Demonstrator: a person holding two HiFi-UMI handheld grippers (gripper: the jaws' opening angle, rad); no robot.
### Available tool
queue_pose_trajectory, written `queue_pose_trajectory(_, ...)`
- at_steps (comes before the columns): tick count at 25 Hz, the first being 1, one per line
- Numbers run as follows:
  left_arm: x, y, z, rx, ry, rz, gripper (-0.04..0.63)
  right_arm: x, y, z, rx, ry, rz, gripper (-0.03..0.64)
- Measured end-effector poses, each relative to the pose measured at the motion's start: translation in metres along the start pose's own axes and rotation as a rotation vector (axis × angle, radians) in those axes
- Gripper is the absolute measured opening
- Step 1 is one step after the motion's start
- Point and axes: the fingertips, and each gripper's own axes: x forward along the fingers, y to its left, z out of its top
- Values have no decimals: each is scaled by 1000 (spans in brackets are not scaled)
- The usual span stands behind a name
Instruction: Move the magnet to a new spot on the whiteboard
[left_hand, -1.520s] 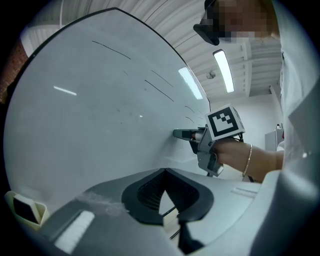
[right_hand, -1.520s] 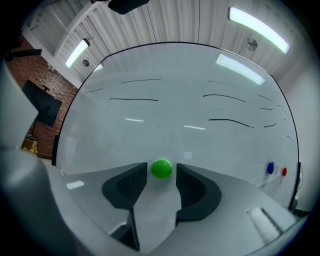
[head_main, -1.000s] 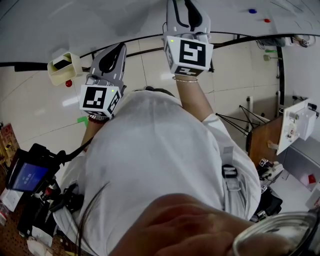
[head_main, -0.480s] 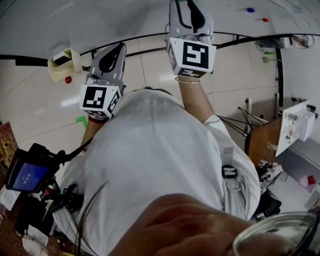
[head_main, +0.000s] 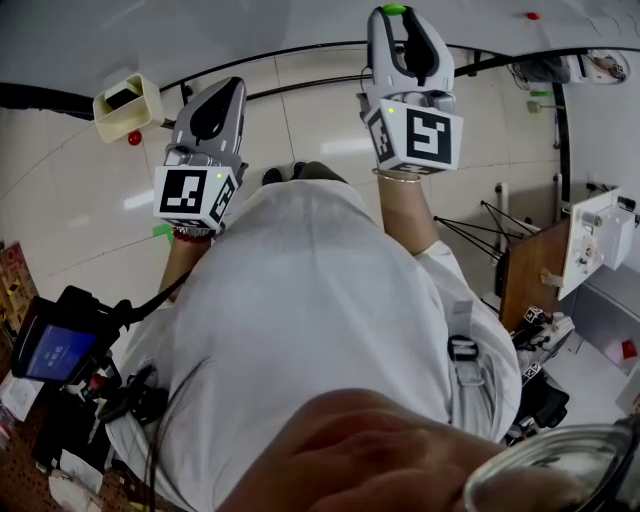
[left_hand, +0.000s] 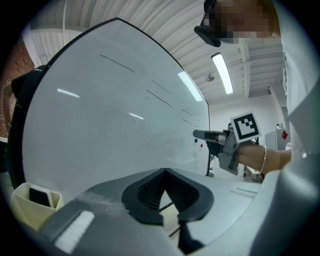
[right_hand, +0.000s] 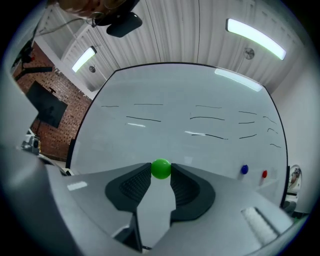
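Observation:
The green magnet (right_hand: 161, 168) is a small ball pinched between the dark pads of my right gripper (right_hand: 161, 171), which is shut on it. It hangs in front of the whiteboard (right_hand: 190, 140), a little off the surface. The head view shows the right gripper (head_main: 393, 16) raised at the upper right with the green magnet (head_main: 392, 9) at its tip. My left gripper (left_hand: 164, 172) is shut with nothing in it and points at the whiteboard (left_hand: 100, 130). Seen from the head, the left gripper (head_main: 220, 92) is lower and to the left.
A blue magnet (right_hand: 244, 169) and a red magnet (right_hand: 264, 174) stick to the board's lower right. Thin black marker lines (right_hand: 207, 119) cross the board. A cream eraser tray (head_main: 125, 105) and another red magnet (head_main: 133, 138) sit by the left gripper. A desk corner (head_main: 525, 270) stands at the right.
The right gripper has drawn back from the board and moved to the right with the green magnet. The left gripper has shifted slightly; the tray now shows more in its view.

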Motion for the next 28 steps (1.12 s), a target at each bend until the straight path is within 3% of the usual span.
queue_pose_trajectory(10, -3, 18, 3, 30, 3, 42, 6, -30, -13, -8, 33, -8, -24, 126)
queue_pose_trajectory(22, -18, 35, -4, -17, 31, 125, 6, -42, 6, -23, 78, 66, 42, 126)
queue_pose_trajectory(28, -23, 26, -14, -29, 59, 111, 6, -45, 9, -33, 102, 100, 50, 126)
